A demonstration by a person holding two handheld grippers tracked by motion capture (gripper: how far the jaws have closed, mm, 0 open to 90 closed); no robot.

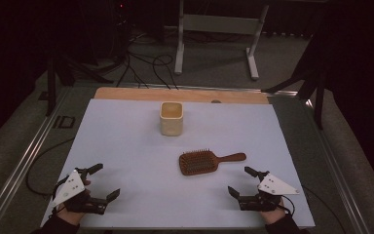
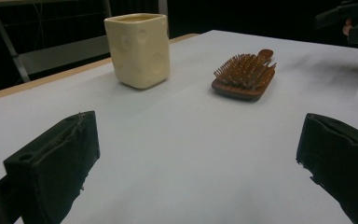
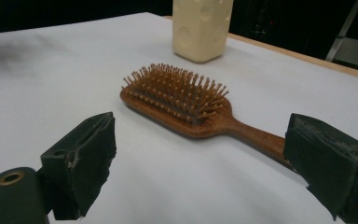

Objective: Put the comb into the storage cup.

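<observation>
High view: white tabletop [image 1: 126, 146] seen with a brown wooden paddle hairbrush [image 1: 204, 161] laid bristles up, right of centre, handle pointed toward the right edge. A cream square ceramic cup [image 1: 171, 118] is stood upright nearer the far edge, roughly mid-width, well apart from the brush.

Left tongs [image 1: 99, 181] are held over the near left corner, jaws spread, nothing between them. Right tongs [image 1: 242, 181] are held over the near right corner, jaws spread, nothing pinched; the brush is nearest to these, just beyond the jaw tips.

Left gripper view: tongs [image 2: 198, 144] seen spread wide over bare tabletop; cup [image 2: 139, 50] and brush [image 2: 245, 74] are seen farther off, with the other hand at the upper right.

Right gripper view: tongs [image 3: 207, 154] seen spread; brush [image 3: 182, 100] lies ahead of them, bristles up, its handle end hidden behind the right-side jaw. Contact between that jaw and the handle cannot be told. Cup [image 3: 201, 28] is seen behind the brush.
</observation>
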